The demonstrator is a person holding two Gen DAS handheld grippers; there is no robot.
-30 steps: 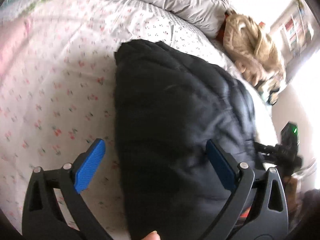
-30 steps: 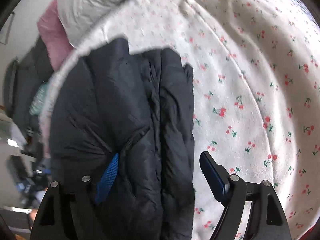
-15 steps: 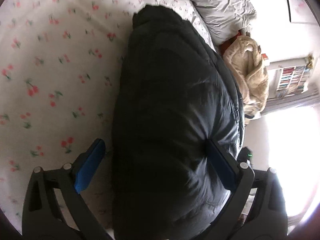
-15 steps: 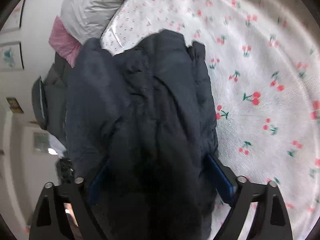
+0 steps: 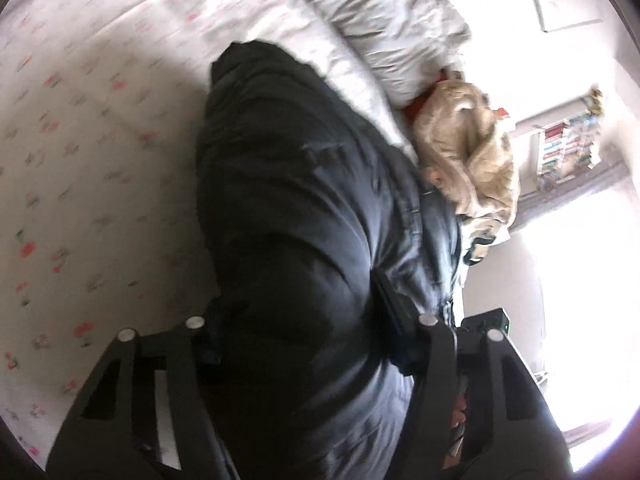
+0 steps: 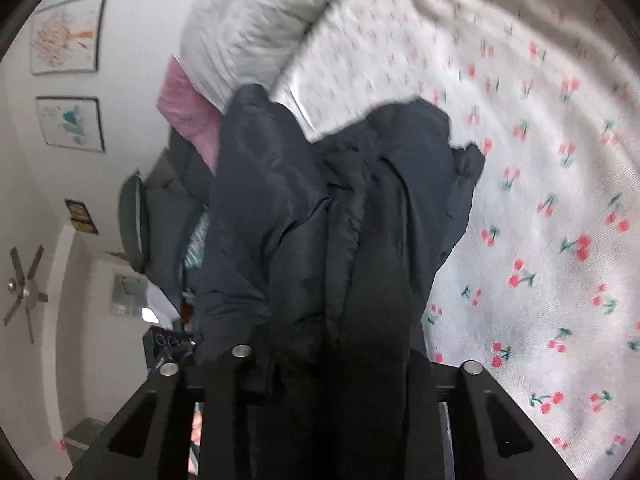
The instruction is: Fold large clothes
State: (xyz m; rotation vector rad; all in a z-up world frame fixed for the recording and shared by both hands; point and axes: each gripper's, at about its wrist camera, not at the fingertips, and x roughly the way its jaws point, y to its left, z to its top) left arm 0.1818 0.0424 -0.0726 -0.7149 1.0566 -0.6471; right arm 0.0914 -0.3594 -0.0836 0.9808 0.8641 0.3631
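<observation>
both grippers' jaws, just closing, clench the dark jacket (image 5: 304,208) bunched between them.

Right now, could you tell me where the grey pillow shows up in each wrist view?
Left wrist: the grey pillow lies at the top, right of centre, beyond the dark jacket.
Right wrist: the grey pillow sits at the top, left of centre, above the jacket.
Shared landmark: the cherry-print sheet.

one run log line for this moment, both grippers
left gripper: closing on dark puffer jacket | right gripper: closing on same jacket | cherry-print bedsheet underneath
</observation>
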